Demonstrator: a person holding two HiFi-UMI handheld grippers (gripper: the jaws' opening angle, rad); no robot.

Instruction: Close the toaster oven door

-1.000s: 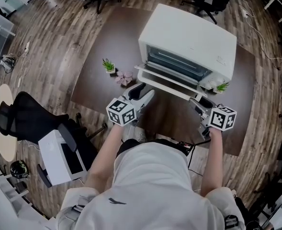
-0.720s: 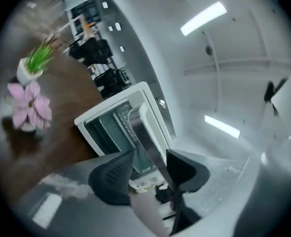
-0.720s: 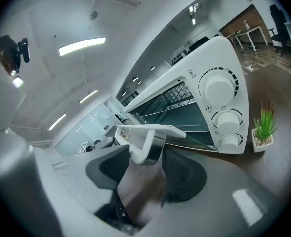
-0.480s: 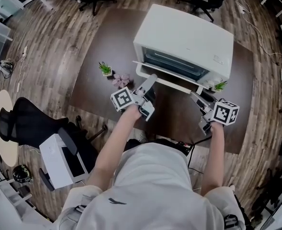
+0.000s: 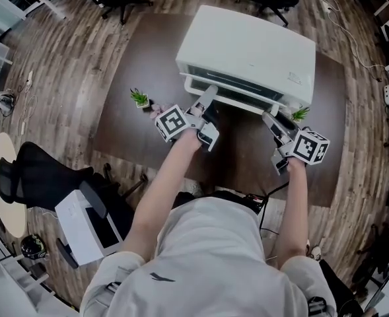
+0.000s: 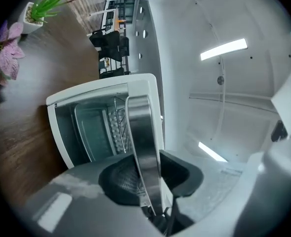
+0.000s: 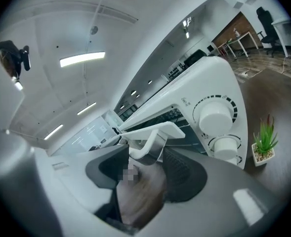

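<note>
A white toaster oven stands on the brown table. Its door is tilted up, nearly shut against the front. My left gripper is at the door's left part. In the left gripper view its jaws are closing, and both pads touch the metal door handle between them. The oven cavity still shows behind the handle. My right gripper is at the door's right end. Its jaws stand wide around the handle's white end bracket.
Two white knobs sit on the oven's right front. A small potted plant and a pink flower stand left of the oven, another small plant at its right. A black chair and a white box are on the floor.
The door has swung up from lying flat open to nearly shut. Both grippers rose with it toward the oven, and the left one turned on edge and closed in on the handle.
</note>
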